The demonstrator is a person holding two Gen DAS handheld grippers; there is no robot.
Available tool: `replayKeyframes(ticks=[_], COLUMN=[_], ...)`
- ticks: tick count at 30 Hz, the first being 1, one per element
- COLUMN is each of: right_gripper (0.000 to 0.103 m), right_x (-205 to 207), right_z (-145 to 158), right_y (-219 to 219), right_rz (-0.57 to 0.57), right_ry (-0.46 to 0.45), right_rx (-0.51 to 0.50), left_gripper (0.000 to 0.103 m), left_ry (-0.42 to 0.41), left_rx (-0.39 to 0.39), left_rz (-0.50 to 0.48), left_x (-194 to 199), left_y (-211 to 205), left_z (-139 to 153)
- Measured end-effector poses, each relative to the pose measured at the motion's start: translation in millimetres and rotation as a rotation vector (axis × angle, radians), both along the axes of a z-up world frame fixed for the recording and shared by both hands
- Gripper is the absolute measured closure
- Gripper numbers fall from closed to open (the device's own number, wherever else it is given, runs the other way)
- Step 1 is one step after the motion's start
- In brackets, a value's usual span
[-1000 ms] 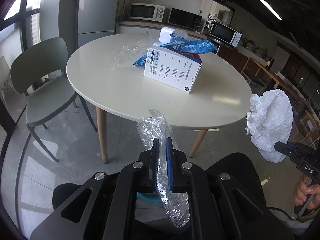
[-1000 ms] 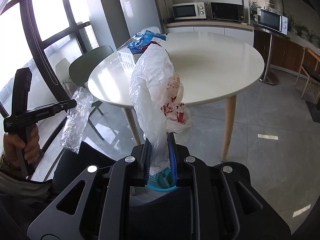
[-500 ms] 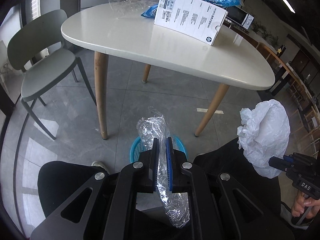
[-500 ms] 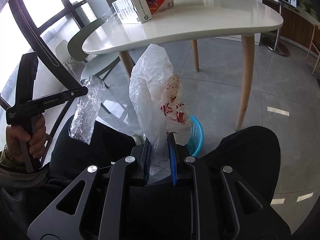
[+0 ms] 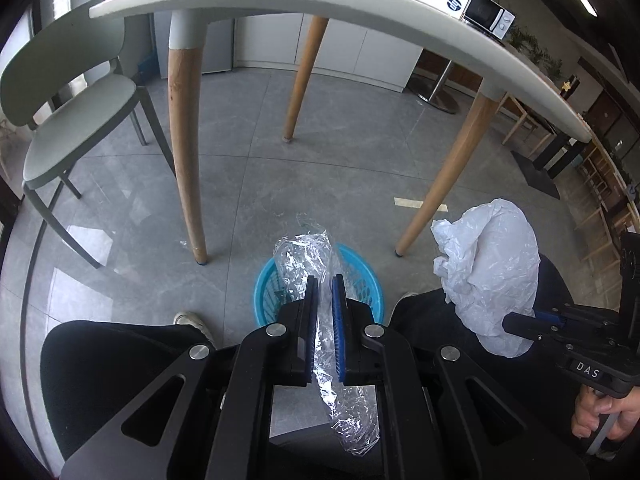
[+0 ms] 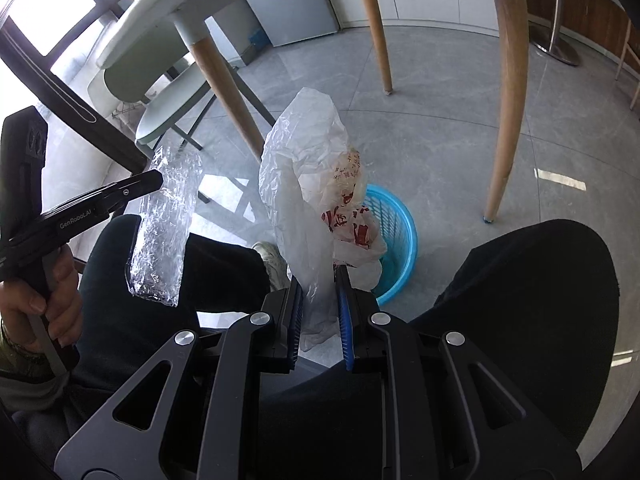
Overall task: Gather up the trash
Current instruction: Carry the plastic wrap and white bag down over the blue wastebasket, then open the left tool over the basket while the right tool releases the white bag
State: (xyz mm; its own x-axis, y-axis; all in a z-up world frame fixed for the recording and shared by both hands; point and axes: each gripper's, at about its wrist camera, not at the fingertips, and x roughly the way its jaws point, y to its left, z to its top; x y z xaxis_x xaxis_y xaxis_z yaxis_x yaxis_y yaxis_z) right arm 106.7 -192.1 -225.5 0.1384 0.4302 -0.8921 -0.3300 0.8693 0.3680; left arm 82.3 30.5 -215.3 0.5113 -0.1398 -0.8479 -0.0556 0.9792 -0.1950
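1. Above the blue basket (image 5: 362, 276), in the left wrist view, left gripper (image 5: 323, 300) clamps the clear plastic wrap (image 5: 308, 252).
2. Right wrist view: right gripper (image 6: 320, 296) clenches white plastic bag (image 6: 308, 168) beside basket, nearer the camera.

Both wrist views downward, sharing blue basket (image 5: 362, 276)

Grey tile floor (image 5: 248, 184), round table (image 5: 360, 4), green chair (image 5: 76, 112).
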Motion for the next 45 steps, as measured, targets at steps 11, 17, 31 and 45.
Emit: replayKeyframes(ticks=[11, 17, 31, 45], right_gripper=[0.088, 0.088, 0.087, 0.087], right_x=[24.9, 36.4, 59.2, 77.8], right_z=[-40.9, -69.7, -122.6, -178.1], right_y=[20.0, 27.2, 53.3, 58.1], right_rz=[-0.014, -0.038, -0.047, -0.105], right_ry=[0.069, 0.138, 0.240, 0.376], right_rx=[-0.038, -0.039, -0.080, -0.116], left_gripper=[0.096, 0.096, 0.096, 0.096], left_ry=[0.038, 0.086, 0.152, 0.259], left_rx=[-0.006, -0.028, -0.019, 0.025], left_rz=[0.002, 0.027, -0.011, -0.053], left_x=[20.5, 32.9, 63.5, 97.5], left_y=[0.7, 6.0, -3.3, -14.6], left_z=[-46.1, -69.5, -106.7, -152.2])
